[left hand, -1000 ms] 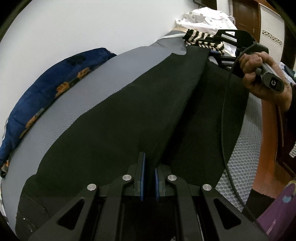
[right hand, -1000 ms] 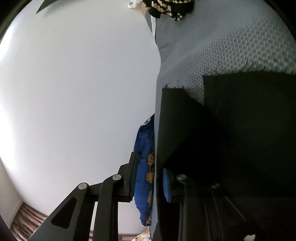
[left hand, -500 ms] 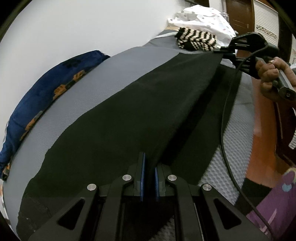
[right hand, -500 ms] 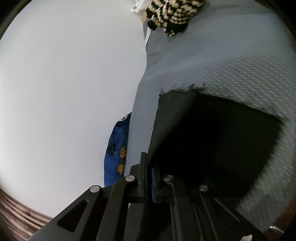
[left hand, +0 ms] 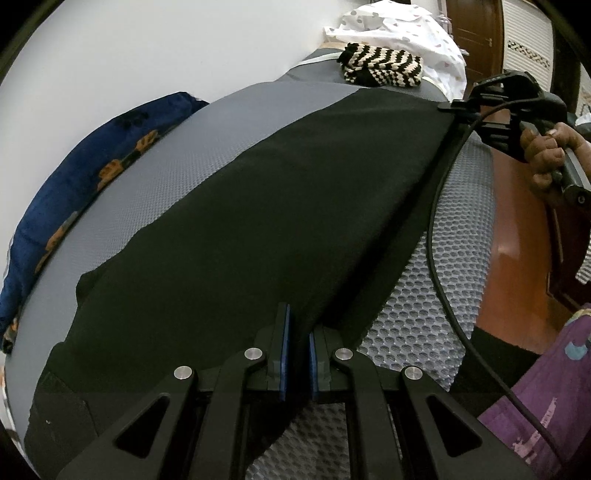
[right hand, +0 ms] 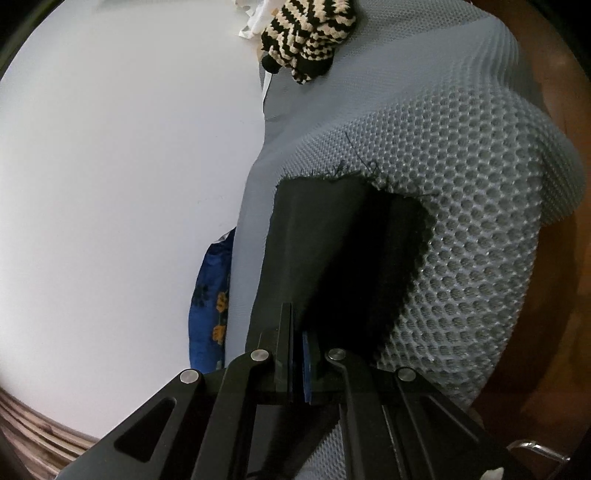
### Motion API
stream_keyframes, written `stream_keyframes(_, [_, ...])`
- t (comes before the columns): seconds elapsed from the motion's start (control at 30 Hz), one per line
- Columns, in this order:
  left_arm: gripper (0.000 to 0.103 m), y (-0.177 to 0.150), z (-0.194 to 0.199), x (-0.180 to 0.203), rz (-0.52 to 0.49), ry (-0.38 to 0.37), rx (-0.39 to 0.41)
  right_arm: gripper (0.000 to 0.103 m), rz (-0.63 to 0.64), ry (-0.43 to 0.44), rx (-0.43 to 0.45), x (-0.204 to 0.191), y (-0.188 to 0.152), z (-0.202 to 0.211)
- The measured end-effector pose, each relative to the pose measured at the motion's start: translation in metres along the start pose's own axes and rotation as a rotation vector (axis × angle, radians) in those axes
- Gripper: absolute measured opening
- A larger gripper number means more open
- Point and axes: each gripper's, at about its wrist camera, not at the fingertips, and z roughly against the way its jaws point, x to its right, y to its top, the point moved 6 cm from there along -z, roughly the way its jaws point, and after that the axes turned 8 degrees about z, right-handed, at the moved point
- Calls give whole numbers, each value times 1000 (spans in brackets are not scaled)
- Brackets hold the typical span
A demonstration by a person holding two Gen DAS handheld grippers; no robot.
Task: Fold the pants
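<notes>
Black pants (left hand: 277, 221) lie stretched lengthwise over a grey mesh mattress (left hand: 461, 258). My left gripper (left hand: 298, 332) is shut on the near edge of the cloth, by the waist end. In the left wrist view the right gripper (left hand: 448, 108) pinches the far hem, a hand (left hand: 546, 155) gripping its handle. In the right wrist view my right gripper (right hand: 297, 325) is shut on the pants (right hand: 332, 240) close to the frayed hem, and the leg fold hangs over the mattress (right hand: 480, 221) edge.
A black-and-cream striped knit (left hand: 380, 68) and a white dotted cloth (left hand: 402, 26) sit at the far end. A blue patterned pillow (left hand: 92, 166) lies against the white wall. Wooden bed frame (left hand: 517, 240) and a cable (left hand: 439, 221) run along the right side.
The right gripper closed on the pants hem and drew it toward the mattress's right edge. The top layer now lies spread and taut between both grippers. The left gripper shifted slightly.
</notes>
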Motion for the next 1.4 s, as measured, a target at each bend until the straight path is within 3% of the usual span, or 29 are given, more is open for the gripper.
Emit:
stream_keyframes(0.4, [9,-3,1,1,-8,11,-1,5,-8,-39,-4,16,-2,0])
stream_keyframes(0.57, [15,-5,2,2,-28,39,-6,4,0,-64,-3,20,-1,1])
stream_keyframes(0.67, [27,-7,6,0,-34,55,9,4,10,-83,-4,21,-2,3])
stream_keyframes(0.7, [36,-7,8,-2,-29,56,17,4,10,-86,-4,21,-2,3])
stream_keyframes(0.83, [58,-7,25,-11,35,-19,71,4,15,-107,-2,22,-2,7])
stream_keyframes(0.97, [69,-4,52,-25,108,-42,156,4,7,-129,-3,22,2,13])
stream_keyframes(1.13, [76,-18,83,-71,230,35,185,10,41,-206,32,14,6,41])
stream_keyframes(1.27, [79,-43,95,-106,313,116,167,10,171,-96,-8,-41,-8,56])
stream_keyframes(1.4, [79,-68,97,-137,361,213,144,10,406,89,-262,-128,-76,15])
